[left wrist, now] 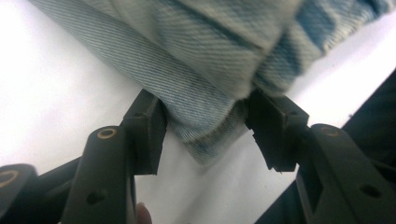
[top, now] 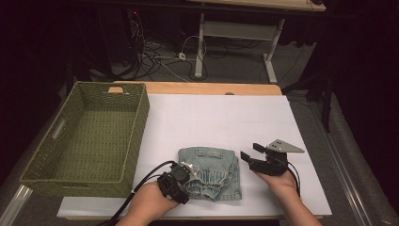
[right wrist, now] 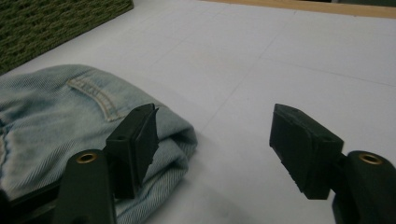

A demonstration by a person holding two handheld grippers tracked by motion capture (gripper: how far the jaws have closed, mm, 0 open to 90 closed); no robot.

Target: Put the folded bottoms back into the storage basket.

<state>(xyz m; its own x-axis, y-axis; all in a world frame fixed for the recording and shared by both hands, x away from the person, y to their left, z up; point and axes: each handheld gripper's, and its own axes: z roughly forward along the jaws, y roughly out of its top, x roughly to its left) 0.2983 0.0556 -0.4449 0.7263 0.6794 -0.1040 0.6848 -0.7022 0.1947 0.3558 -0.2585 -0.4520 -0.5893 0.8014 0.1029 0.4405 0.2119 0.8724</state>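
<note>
The folded jeans (top: 210,172) lie on the white sheet near the front edge of the worktop (top: 221,88), right of the green basket (top: 89,136); no label or writing can be read on them. The left gripper (left wrist: 205,133) has its fingers (left wrist: 148,135) pressed on a folded denim edge, while the right gripper (right wrist: 215,149) has fingers (right wrist: 299,144) half apart, one against the jeans' right side, not clamped

You are working in what looks like a lab or test room set up for recording, not a home. Your wooden table (top: 197,88) is covered with a plain white sheet (top: 226,122) marked with faint grid lines. Behind it, loose cables (top: 155,59) sprawl over a grey floor (top: 244,66) beside the white metal legs of a height-adjustable desk (top: 235,33). The surroundings are dark, with a small red indicator light (top: 135,11) glowing at the back.
</note>
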